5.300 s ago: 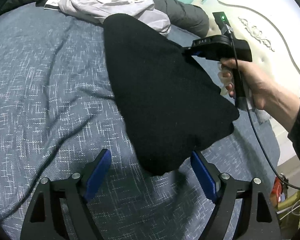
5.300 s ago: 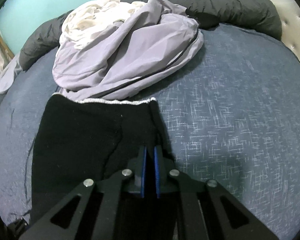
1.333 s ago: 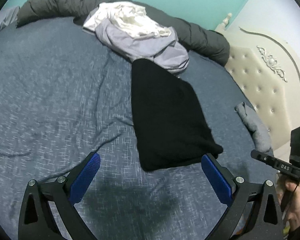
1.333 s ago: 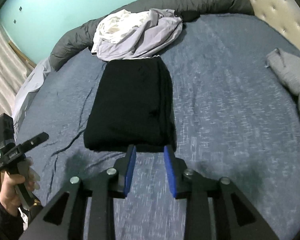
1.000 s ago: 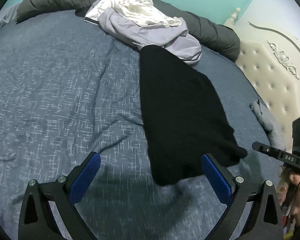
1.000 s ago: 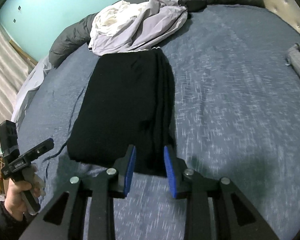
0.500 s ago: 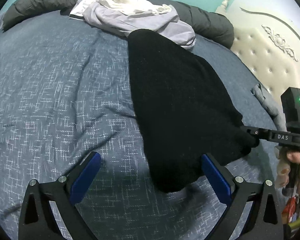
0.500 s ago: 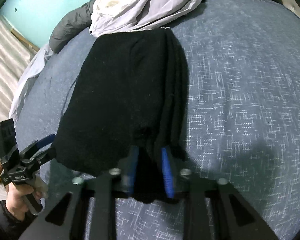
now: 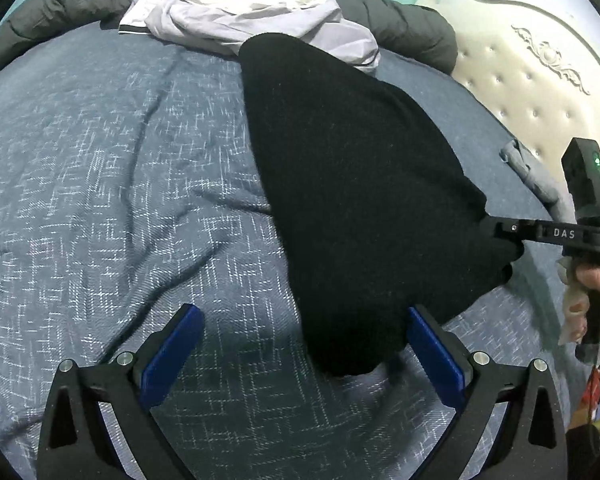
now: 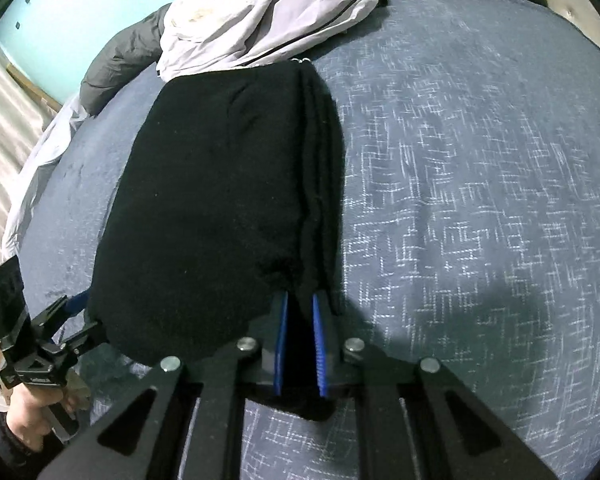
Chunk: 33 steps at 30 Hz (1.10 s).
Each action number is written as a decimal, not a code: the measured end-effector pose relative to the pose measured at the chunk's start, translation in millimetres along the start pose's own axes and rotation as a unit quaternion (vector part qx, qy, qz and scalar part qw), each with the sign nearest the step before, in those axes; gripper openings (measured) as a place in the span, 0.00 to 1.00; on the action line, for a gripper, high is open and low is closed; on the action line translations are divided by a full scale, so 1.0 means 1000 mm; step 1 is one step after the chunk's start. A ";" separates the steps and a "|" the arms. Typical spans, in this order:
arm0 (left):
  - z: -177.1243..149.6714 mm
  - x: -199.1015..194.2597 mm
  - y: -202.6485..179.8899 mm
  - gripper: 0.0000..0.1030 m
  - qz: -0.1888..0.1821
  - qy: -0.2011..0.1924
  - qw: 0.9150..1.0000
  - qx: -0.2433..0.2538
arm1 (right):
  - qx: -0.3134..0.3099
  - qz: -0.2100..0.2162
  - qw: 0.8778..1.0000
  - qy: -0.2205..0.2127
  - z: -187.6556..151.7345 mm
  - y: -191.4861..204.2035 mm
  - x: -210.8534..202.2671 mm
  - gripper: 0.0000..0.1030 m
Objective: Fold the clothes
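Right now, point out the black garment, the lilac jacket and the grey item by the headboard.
black garment point(image 10: 220, 200): right wrist view, middle of its top layer.
lilac jacket point(image 10: 300, 20): right wrist view, crumpled body.
grey item point(image 9: 534, 176): left wrist view, its middle.

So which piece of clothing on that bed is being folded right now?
Look at the blue bedspread. In its middle lies the black garment, a long folded slab just below the crumpled lilac and white clothes. It is the only black piece, and the right gripper pinches its near corner.

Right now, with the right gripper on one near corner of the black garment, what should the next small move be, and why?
Probably close the left gripper on the other near corner. Its jaws stand wide open around that corner of the black garment, while the right gripper already pinches its own, so both corners could then lift together.
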<state>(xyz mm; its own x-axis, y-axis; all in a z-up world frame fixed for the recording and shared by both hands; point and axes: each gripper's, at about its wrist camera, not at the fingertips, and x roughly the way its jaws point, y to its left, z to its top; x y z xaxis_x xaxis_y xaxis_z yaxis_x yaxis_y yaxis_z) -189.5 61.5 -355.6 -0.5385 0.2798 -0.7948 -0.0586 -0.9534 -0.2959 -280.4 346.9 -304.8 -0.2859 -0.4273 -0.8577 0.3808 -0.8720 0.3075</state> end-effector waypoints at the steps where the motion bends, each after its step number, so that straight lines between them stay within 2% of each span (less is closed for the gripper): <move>1: 0.001 0.001 0.000 1.00 0.001 0.000 1.000 0.000 | -0.006 -0.007 1.000 0.002 0.001 0.003 -0.002 0.12; 2: 0.001 0.001 0.000 1.00 0.002 0.000 1.000 0.000 | -0.012 -0.019 1.000 0.000 0.002 0.006 -0.006 0.18; 5: 0.003 0.000 -0.001 1.00 0.005 -0.001 1.000 -0.001 | -0.035 -0.046 0.998 -0.031 0.001 0.020 -0.027 0.19; 7: 0.003 0.001 -0.001 1.00 0.005 -0.001 1.000 -0.002 | -0.046 -0.033 0.997 -0.049 0.000 0.032 -0.037 0.19; 9: 0.002 0.001 -0.002 1.00 0.004 0.000 1.000 -0.006 | -0.056 -0.012 0.997 -0.048 -0.003 0.043 -0.036 0.19; 12: 0.002 0.000 0.000 1.00 0.000 0.002 1.000 -0.011 | -0.080 -0.020 0.996 -0.017 -0.010 0.051 -0.012 0.19; 13: 0.002 0.001 0.000 1.00 -0.002 0.003 1.000 -0.012 | -0.081 -0.027 0.996 -0.007 -0.013 0.048 -0.005 0.19; 15: 0.002 0.001 0.001 1.00 -0.006 0.005 1.000 -0.015 | -0.077 -0.032 0.996 -0.003 -0.018 0.041 0.001 0.08; 20: 0.007 -0.004 0.005 1.00 -0.021 0.010 0.999 -0.041 | -0.042 -0.018 0.999 -0.025 -0.014 0.028 -0.019 0.06; 21: 0.008 -0.007 0.006 1.00 -0.021 0.007 0.999 -0.045 | -0.031 -0.020 0.999 -0.039 -0.015 0.026 -0.029 0.11; 23: 0.012 -0.012 0.006 1.00 -0.021 -0.001 0.998 -0.053 | -0.007 -0.023 0.998 -0.055 -0.010 0.020 -0.039 0.13; 25: 0.014 -0.011 0.007 1.00 -0.027 0.001 0.998 -0.062 | 0.019 -0.018 0.999 -0.046 -0.006 0.013 -0.036 0.37; 26: 0.015 -0.009 0.008 1.00 -0.035 0.004 0.997 -0.069 | 0.034 -0.011 0.999 -0.031 -0.006 0.009 -0.030 0.57; 28: 0.015 -0.001 0.014 1.00 -0.063 0.014 0.993 -0.095 | 0.055 0.010 0.998 -0.006 -0.009 0.004 -0.018 0.59; 33: 0.016 0.010 0.019 1.00 -0.088 0.025 0.989 -0.113 | 0.080 0.023 0.996 0.033 -0.015 -0.003 0.002 0.69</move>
<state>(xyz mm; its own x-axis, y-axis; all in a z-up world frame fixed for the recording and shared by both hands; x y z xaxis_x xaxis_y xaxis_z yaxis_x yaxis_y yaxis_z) -209.4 44.3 -361.4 -0.4938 0.4500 -0.7441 0.0450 -0.8413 -0.5386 -269.1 352.2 -313.2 -0.2113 -0.4559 -0.8646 0.2466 -0.8808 0.4042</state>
